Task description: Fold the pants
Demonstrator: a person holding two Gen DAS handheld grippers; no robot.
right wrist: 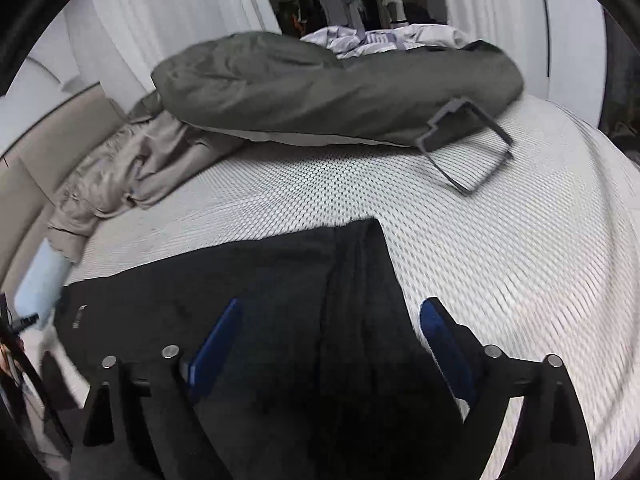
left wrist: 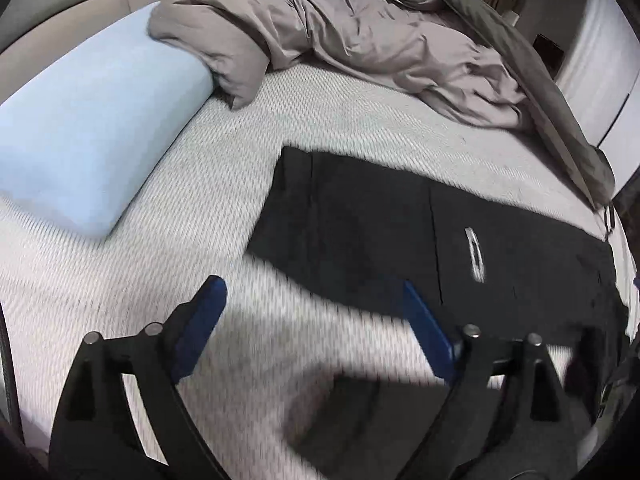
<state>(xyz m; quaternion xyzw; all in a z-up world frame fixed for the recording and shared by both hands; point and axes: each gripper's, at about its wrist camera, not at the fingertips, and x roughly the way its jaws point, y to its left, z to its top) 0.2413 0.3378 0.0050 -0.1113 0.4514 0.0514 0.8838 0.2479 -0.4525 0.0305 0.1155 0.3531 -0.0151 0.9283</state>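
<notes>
Black pants (left wrist: 384, 232) flat; jaws apart

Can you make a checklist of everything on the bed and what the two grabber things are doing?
Surface: bed with a white textured cover, partly bare.
Job's things: black pants lying flat on the bed, seemingly already folded over.
Clutter: light blue pillow, crumpled beige blanket, dark green bedding, gray rectangular frame lying against it.
Grippers: left gripper open, over the bed at the pants' edge, holding nothing; right gripper open above the pants, holding nothing.
Cables: nothing seen.
Surroundings: white curtains; more laundry behind the bed.
</notes>
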